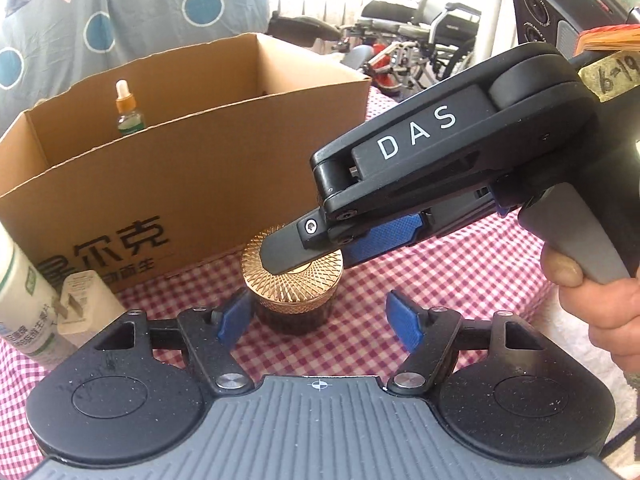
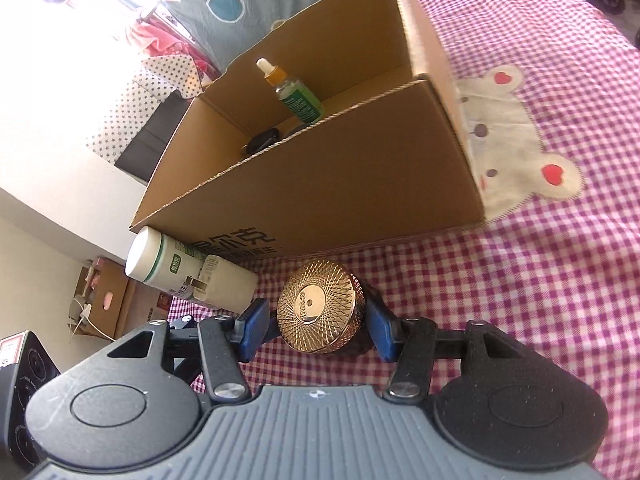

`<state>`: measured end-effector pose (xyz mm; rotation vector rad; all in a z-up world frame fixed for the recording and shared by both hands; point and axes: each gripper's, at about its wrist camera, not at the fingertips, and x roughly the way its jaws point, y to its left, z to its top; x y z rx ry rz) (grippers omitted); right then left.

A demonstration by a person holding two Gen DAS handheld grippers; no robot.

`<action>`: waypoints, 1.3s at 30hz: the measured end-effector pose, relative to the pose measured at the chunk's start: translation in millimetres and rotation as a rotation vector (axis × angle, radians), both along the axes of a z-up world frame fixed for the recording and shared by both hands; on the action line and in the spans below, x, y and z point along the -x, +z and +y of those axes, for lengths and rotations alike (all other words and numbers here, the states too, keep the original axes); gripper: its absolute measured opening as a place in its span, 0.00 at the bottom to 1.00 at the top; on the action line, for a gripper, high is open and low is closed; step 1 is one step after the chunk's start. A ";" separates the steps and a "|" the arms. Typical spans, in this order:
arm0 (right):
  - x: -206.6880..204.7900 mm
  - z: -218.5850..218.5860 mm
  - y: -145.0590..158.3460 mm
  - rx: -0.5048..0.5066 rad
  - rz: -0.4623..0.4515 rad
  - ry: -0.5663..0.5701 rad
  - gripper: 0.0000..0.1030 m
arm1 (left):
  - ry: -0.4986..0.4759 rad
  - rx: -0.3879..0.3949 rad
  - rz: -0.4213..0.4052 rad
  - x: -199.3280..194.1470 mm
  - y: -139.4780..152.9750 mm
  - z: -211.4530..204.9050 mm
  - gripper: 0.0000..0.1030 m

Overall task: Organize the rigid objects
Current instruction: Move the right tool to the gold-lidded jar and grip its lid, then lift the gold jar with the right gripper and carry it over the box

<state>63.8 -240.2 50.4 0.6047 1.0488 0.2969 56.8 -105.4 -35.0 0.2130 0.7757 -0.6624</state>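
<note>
Only from the right wrist, right gripper (image 2: 316,322) visibly clamps the gold-lidded jar (image 2: 320,308).

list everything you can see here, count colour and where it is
cardboard box: 1, brown, open top, on the checked cloth behind the jar
dropper bottle: 1, clear and green with orange collar, upright inside the box
dark object: 1, black, inside the box, too hidden to identify
gold-lidded jar: 1, gold lid, dark body, in front of the box
white bottle: 1, white with green label, beside the box's front corner
plug adapter: 1, white, against the white bottle
checked cloth: 1, pink and white, bear patch
right gripper: 1, black, blue pads either side of the jar
left gripper: 1, black, open near the jar
hand: 1, on the right gripper's handle
</note>
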 end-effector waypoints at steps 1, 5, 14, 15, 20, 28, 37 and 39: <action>4.0 -6.2 0.2 -0.013 0.003 -0.020 0.55 | -0.007 0.004 0.000 2.8 0.7 -1.9 0.70; 14.9 -27.8 3.2 -0.045 -0.012 -0.101 0.55 | 0.021 0.020 -0.038 8.3 5.5 -0.6 0.69; 9.5 -29.9 -6.0 -0.065 -0.012 -0.117 0.55 | 0.024 -0.093 -0.092 -8.6 -3.6 -15.6 0.67; 7.9 -26.2 -7.2 -0.060 -0.016 -0.114 0.54 | 0.022 -0.096 -0.092 -9.4 -4.7 -17.5 0.64; 4.8 -18.0 -15.4 -0.046 -0.006 -0.108 0.35 | 0.027 -0.098 -0.094 -12.8 -8.3 -22.2 0.56; 11.9 -16.6 -10.4 -0.055 -0.025 -0.119 0.27 | 0.065 -0.063 -0.058 -16.6 -0.9 -15.7 0.54; 20.8 -0.9 35.6 -0.050 -0.132 -0.086 0.28 | 0.116 -0.027 -0.146 0.1 40.7 -1.9 0.54; 18.0 3.8 51.6 -0.053 -0.169 -0.074 0.28 | 0.134 -0.012 -0.170 0.1 56.4 3.5 0.54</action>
